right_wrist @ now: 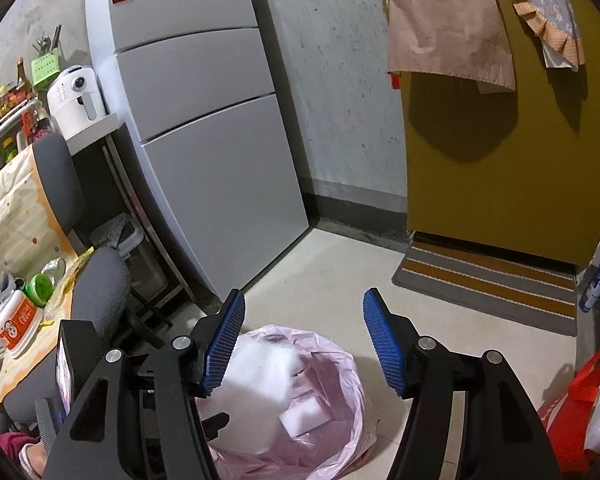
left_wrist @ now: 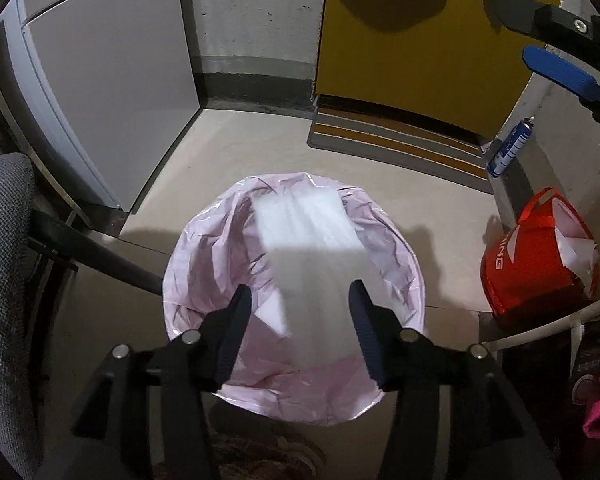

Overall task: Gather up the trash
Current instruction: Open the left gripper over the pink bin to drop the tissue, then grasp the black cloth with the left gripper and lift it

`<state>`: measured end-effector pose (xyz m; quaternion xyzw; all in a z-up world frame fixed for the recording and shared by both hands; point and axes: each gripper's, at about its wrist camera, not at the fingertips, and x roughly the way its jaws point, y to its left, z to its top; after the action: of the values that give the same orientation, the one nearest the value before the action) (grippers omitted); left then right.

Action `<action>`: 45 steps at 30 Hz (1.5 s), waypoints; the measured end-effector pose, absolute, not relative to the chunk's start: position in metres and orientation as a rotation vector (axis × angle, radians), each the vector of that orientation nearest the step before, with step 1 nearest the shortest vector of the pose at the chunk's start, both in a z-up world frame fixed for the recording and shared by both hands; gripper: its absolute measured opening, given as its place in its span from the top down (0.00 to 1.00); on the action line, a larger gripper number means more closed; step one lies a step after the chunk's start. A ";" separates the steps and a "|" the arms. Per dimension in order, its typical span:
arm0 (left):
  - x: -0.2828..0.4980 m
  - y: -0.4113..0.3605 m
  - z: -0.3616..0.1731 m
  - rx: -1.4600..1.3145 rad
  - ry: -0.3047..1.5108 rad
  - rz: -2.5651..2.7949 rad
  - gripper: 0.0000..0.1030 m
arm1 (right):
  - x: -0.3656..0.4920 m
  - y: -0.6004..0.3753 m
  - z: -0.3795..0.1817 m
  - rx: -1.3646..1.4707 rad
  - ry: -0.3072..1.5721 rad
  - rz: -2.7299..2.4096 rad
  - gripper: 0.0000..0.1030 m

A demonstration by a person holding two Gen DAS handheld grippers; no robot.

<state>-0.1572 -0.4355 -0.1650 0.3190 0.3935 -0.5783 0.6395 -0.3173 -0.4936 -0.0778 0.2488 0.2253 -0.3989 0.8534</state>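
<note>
A round bin lined with a pink bag (left_wrist: pixel 392 280) stands on the floor below me. A blurred white plastic sheet (left_wrist: pixel 312 252) is in mid-air over the bin's mouth, just ahead of my left gripper (left_wrist: pixel 300 300), whose jaws are open and apart from it. In the right wrist view the same pink-lined bin (right_wrist: pixel 340 392) holds white pieces, and the blurred white sheet (right_wrist: pixel 256 376) hangs above it. My right gripper (right_wrist: pixel 304 312) is open and empty, higher up and to the right of the bin; its blue pads (left_wrist: pixel 560 70) show at the left view's upper right.
A grey fridge (right_wrist: pixel 204 128) stands left, a yellow door (right_wrist: pixel 500 160) with a striped mat (left_wrist: pixel 400 140) ahead. A red bag (left_wrist: pixel 536 256) sits right of the bin, a blue spray can (left_wrist: pixel 510 146) by the wall. A grey chair (right_wrist: pixel 96 292) and cluttered table (right_wrist: pixel 16 240) are left.
</note>
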 end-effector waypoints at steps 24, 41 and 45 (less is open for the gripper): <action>-0.051 -0.190 -0.021 0.294 0.657 -0.709 0.50 | -0.184 -0.379 -0.005 0.399 0.483 -0.292 0.39; 0.016 0.075 -0.021 0.024 0.698 -0.131 0.48 | -0.066 -0.236 -0.012 0.191 0.621 0.059 0.39; 0.027 0.122 -0.028 -0.018 0.712 -0.048 0.48 | -0.056 -0.216 -0.014 0.151 0.637 0.088 0.39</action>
<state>0.0265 0.1216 -0.0284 -0.0090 0.3486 -0.0234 0.9369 -0.0556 -0.2159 -0.0140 0.0744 0.3129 0.0434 0.9459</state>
